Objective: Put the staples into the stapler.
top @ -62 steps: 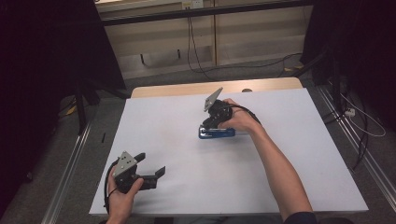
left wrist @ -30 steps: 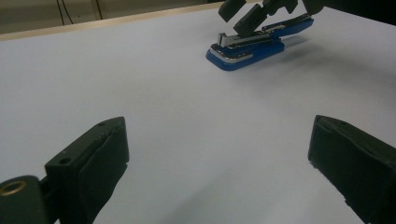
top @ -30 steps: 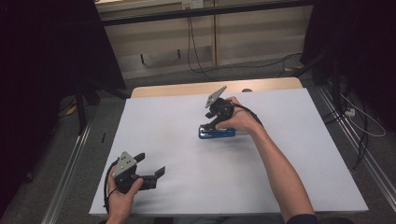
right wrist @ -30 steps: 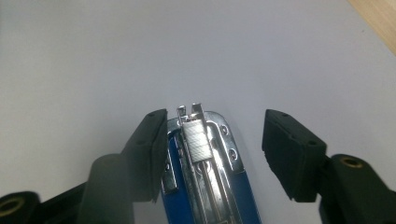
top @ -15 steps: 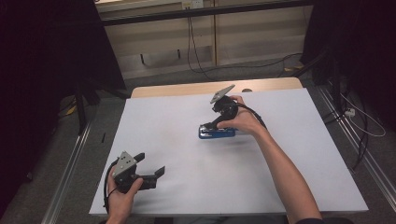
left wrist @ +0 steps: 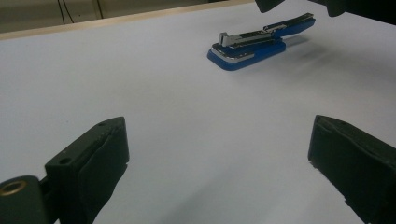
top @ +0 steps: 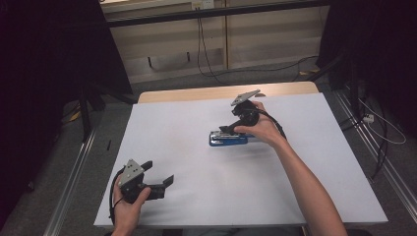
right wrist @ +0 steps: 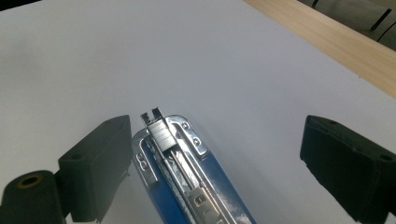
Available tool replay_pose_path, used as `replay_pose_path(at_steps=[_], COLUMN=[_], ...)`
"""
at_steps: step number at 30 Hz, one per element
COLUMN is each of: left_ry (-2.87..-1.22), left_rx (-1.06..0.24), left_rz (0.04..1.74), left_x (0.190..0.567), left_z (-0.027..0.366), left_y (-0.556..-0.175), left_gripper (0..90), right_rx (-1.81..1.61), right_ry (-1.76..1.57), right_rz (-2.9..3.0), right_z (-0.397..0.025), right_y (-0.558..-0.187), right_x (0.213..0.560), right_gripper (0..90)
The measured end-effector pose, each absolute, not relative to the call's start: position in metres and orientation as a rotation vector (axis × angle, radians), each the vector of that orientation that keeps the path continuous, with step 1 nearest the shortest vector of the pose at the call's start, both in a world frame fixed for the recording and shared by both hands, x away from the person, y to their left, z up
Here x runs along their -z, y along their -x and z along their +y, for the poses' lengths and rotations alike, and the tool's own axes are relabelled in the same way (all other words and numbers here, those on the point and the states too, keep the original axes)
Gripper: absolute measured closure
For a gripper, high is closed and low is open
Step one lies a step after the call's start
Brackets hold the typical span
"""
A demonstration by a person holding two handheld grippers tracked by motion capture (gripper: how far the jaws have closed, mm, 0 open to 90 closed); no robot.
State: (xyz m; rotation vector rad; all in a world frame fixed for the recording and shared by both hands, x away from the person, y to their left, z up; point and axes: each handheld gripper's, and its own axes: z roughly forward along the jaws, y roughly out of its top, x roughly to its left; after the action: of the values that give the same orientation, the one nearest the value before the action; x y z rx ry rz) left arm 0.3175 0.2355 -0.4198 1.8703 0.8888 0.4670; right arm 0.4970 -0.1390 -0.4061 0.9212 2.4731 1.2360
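A blue stapler (top: 227,139) lies flat near the middle of the white table top (top: 196,118), its top swung back so the metal staple channel shows. My right gripper (top: 227,130) hovers just over its right end, jaws open. In the right gripper view the stapler (right wrist: 182,172) lies between the jaws of that gripper (right wrist: 219,163), close to the left one, touching neither. My left gripper (top: 158,173) is held near the table's front left corner, open and empty. The left gripper view looks past its own wide-apart jaws (left wrist: 219,158) to the stapler (left wrist: 254,44) farther off.
A wooden strip (top: 221,92) runs along the table's far edge. Beyond it are a wall panel and hanging cables (top: 201,44). Metal rails (top: 373,157) flank the table on both sides. A dark stand (top: 86,108) rises at the left.
My right gripper has shifted a little to the right and back, staying above the stapler. The stapler and the left gripper have not moved.
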Motion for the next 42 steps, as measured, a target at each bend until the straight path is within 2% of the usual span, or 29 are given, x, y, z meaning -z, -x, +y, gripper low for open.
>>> replay_pose_path(at_steps=[16, 22, 42], left_ry=[-1.869, -1.872, -1.878], left_rx=[-0.462, -0.468, -0.464], left_rz=[0.888, 0.888, 0.896], left_x=[0.420, 0.420, 0.421], left_z=[0.234, 0.235, 0.235], left_y=[-0.317, -0.318, -0.318], left_gripper=[5.3, 5.3, 5.3], right_rx=[-1.288, -1.282, -1.290], right_ry=[-1.019, -1.044, -1.170], right_rz=[2.372, 2.287, 2.103], right_z=[-0.153, -0.159, -0.190], right_y=[-0.476, -0.468, -0.440], right_x=[0.409, 0.408, 0.414], right_gripper=[8.1, 10.6, 6.2])
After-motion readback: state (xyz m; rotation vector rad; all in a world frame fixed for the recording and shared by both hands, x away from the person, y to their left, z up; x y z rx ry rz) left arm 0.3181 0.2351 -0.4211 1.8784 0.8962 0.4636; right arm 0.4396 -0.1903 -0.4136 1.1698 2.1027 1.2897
